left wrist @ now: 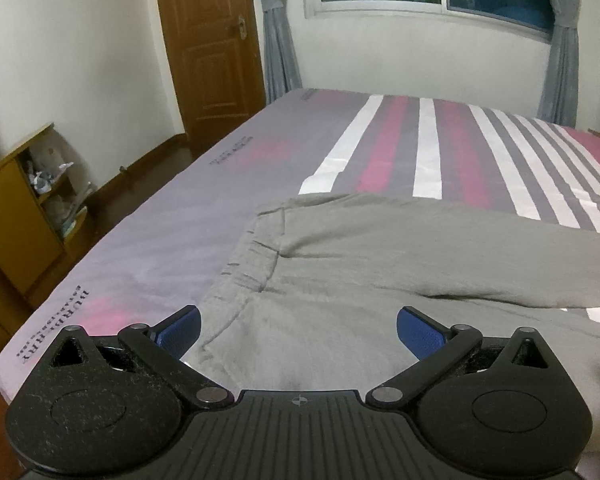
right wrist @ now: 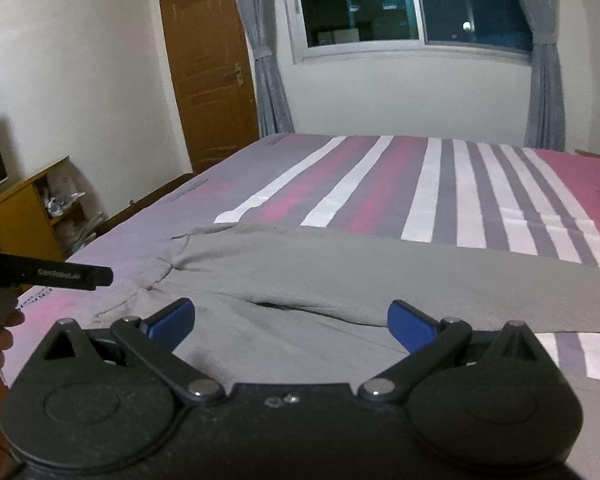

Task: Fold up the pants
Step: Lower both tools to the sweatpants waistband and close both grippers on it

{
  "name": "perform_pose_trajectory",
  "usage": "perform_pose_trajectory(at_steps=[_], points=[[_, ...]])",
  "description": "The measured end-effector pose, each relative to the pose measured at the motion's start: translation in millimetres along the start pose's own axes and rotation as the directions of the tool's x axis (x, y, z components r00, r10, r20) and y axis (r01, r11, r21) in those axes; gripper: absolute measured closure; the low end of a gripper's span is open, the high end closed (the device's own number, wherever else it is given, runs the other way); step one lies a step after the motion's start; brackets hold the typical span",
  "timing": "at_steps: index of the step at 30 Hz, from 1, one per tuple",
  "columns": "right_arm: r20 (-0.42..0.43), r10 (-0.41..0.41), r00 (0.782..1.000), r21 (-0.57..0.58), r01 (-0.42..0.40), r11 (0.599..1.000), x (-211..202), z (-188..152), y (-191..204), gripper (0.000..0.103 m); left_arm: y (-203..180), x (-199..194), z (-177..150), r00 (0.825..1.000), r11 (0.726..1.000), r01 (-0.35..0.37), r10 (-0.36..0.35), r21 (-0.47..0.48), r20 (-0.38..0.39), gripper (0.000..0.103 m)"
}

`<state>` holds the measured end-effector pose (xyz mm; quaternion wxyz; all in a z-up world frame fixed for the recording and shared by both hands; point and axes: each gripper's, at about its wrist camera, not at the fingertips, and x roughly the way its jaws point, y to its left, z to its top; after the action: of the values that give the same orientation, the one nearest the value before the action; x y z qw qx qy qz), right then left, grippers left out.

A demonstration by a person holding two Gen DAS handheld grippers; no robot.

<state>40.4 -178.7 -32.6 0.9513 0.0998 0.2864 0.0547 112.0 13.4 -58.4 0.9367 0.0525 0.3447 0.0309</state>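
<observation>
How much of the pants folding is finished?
Hardly any. Done: the grey cotton pants lie spread on the striped bedsheet, the legs apart with a gap between them. In hand: nothing; the left tool and right tool hang open above the cloth. Left: every fold.
</observation>
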Motion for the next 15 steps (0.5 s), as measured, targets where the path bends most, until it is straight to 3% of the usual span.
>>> perform_pose_trajectory(at_steps=[3,15], points=[[-0.037,0.035,0.999,0.032,-0.034,0.999,13.3,3.4,-3.7,0.0,1.3,10.8,6.1,1.0,1.0,0.01,-0.01,-0.002,-0.008,0.0],[-0.043,0.052,0.998,0.034,-0.05,0.998,43.5,12.7,-6.1,0.007,2.2,49.6,19.8,1.0,1.0,-0.009,0.009,-0.007,-0.029,0.0]])
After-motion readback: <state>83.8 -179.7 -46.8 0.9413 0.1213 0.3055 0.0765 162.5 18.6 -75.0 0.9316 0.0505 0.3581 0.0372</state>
